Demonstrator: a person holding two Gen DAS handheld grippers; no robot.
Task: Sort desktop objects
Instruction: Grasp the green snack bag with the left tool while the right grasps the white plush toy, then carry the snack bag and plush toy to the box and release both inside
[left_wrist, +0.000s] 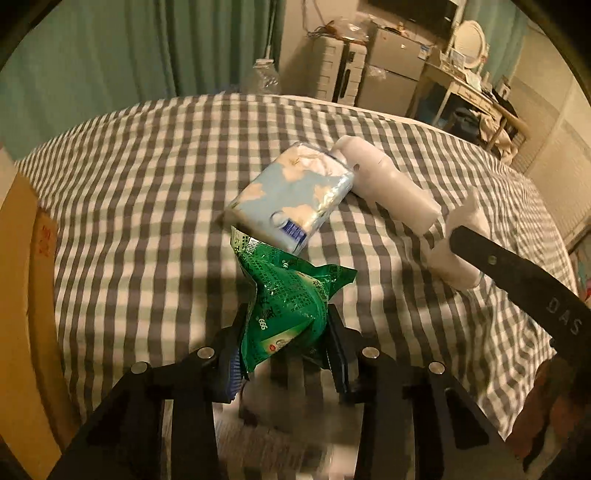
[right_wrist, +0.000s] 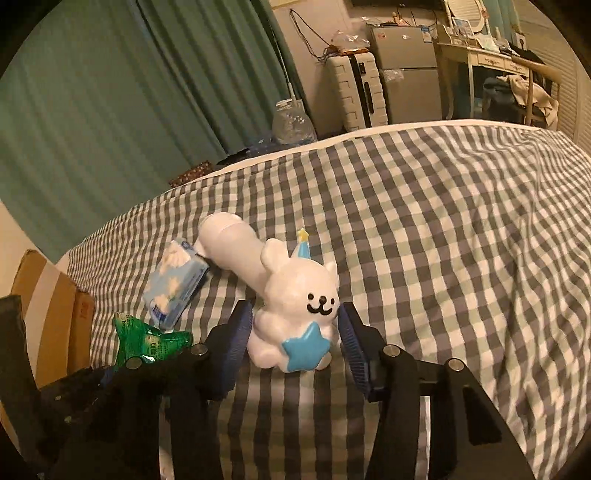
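Meanwhile left gripper (left_wrist: 284, 354) pinched the crinkly packet (left_wrist: 291, 299), which might slip; right gripper (right_wrist: 295, 350) jaws gaped around the bear (right_wrist: 295, 306)

Crumpled green packet (left_wrist: 291, 306), blue tissue pack (left_wrist: 291, 195) lying flat, white bottle (left_wrist: 388, 181) on its side, upright white bear figurine (right_wrist: 299, 314).

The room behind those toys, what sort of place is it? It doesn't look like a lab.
Most likely a bedroom in someone's home. The things lie on a bed with a checked sheet, green curtains hang behind it, and a white suitcase and a dressing table with an oval mirror stand by the far wall.
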